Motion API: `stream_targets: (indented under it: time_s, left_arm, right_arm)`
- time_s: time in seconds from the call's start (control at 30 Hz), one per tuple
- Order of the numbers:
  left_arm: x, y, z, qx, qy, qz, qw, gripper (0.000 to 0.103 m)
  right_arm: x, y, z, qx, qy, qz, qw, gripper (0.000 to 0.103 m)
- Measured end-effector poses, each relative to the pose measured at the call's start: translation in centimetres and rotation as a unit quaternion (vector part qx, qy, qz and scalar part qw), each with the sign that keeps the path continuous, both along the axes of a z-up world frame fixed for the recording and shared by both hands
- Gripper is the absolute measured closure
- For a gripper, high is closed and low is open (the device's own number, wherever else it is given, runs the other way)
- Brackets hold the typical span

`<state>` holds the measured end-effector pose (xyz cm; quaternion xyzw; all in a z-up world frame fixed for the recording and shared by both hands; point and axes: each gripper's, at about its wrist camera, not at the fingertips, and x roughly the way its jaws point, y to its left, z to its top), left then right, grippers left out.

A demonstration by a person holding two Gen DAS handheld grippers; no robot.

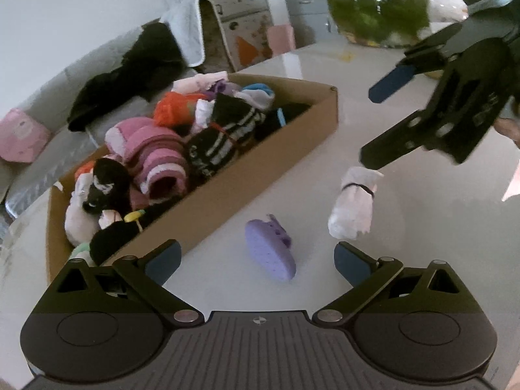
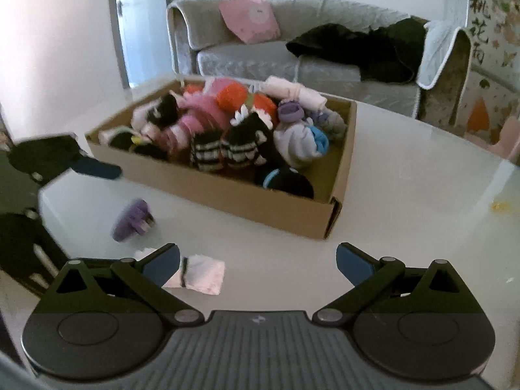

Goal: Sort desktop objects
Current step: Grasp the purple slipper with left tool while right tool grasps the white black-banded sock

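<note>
Left wrist view: the left gripper (image 1: 257, 261) hovers with its fingers spread wide and nothing between them. The purple brush (image 1: 271, 248), an oval slab with a dimpled face and soft bristles, lies on the worktop (image 1: 406, 253) in the gap between the blue pads, nearer the right one's side of centre. At about 1 o'clock from it lies the white sock bundle (image 1: 352, 206), a soft rolled cloth cinched by a thin black band; it sits just beyond the right finger's tip, and the lower black finger of the right gripper (image 1: 373, 123) hangs close above its top end, though contact cannot be told. That gripper's fingers are wide apart too.

At 10 o'clock stands the cardboard box (image 1: 234, 191), shallow and matte brown, heaped with fuzzy rolled socks (image 1: 162, 159) in pink, orange, black-and-white stripe and white. A glass fishbowl (image 1: 377, 9) with green water stands at 1 o'clock on the far edge.

From the right wrist view, the right gripper (image 2: 257, 261) is also wide and empty; the bundle (image 2: 203, 274) lies beside its left finger pad, partly hidden by it, and the brush (image 2: 133, 219) is at 10 o'clock.
</note>
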<state>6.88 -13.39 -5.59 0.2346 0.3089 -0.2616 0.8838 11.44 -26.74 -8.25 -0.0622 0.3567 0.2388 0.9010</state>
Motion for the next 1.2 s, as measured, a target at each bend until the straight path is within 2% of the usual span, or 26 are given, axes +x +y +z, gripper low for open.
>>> stream_targets:
  time_s: [0.1, 0.23, 0.3, 0.37, 0.43, 0.53, 0.63, 0.7, 0.87, 1.0, 1.03, 1.1, 1.13, 1.2]
  left_arm:
    - [0.0, 0.0, 0.0, -0.003, -0.005, 0.009, 0.9999, 0.002]
    - [-0.1, 0.4, 0.0, -0.004, -0.015, 0.019, 0.9997, 0.004]
    - [-0.1, 0.6, 0.0, -0.010, -0.014, 0.025, 0.9995, 0.008]
    - [0.0, 0.9, 0.2, -0.016, -0.010, 0.031, 0.9993, 0.021]
    - [0.0, 1.1, 0.3, -0.025, -0.002, 0.035, 0.9991, 0.027]
    - [0.0, 1.0, 0.3, -0.033, 0.001, 0.048, 0.9983, 0.025]
    - [-0.1, 0.4, 0.3, -0.033, 0.001, 0.048, 0.9983, 0.025]
    - [-0.2, 0.2, 0.3, -0.036, 0.004, 0.048, 0.9982, 0.029]
    - [0.0, 0.1, 0.4, -0.051, 0.023, 0.061, 0.9966, 0.040]
    - [0.0, 0.1, 0.5, -0.062, 0.034, 0.087, 0.9937, 0.046]
    - [0.0, 0.1, 0.5, -0.066, 0.039, 0.091, 0.9928, 0.050]
    - [-0.2, 0.0, 0.7, -0.076, 0.054, 0.089, 0.9917, 0.070]
    - [-0.3, -0.1, 0.7, -0.079, 0.060, 0.092, 0.9908, 0.072]
    - [-0.6, -0.4, 0.7, -0.075, 0.056, 0.101, 0.9905, 0.074]
  right_arm:
    - [0.8, -0.1, 0.2, 0.036, 0.027, 0.025, 0.999, 0.001]
    - [-0.3, 0.6, 0.3, 0.037, 0.024, 0.058, 0.997, 0.001]
    - [-1.3, 1.1, 0.2, 0.040, 0.013, 0.083, 0.996, 0.001]
    - [-2.2, 1.7, -0.2, 0.041, 0.003, 0.099, 0.994, 0.001]
    - [-3.2, 2.1, -0.8, 0.039, -0.011, 0.096, 0.995, 0.001]
    - [-3.8, 3.0, -1.8, 0.042, -0.016, 0.090, 0.995, 0.001]
    - [-3.7, 4.2, -2.3, 0.019, -0.029, 0.072, 0.997, 0.001]
    - [-3.4, 4.4, -2.3, 0.012, -0.032, 0.055, 0.998, 0.001]
    - [-2.6, 3.9, -2.4, 0.031, -0.013, 0.042, 0.999, 0.002]
    - [-2.4, 4.2, -2.4, 0.028, -0.012, 0.043, 0.999, 0.009]
    - [-2.5, 4.4, -2.4, 0.023, -0.015, 0.042, 0.999, 0.014]
    - [-2.7, 4.8, -2.4, 0.011, -0.025, 0.037, 0.999, 0.035]
    - [-2.9, 5.0, -2.3, 0.001, -0.031, 0.038, 0.999, 0.039]
    - [-3.1, 5.1, -2.2, 0.000, -0.032, 0.042, 0.999, 0.039]
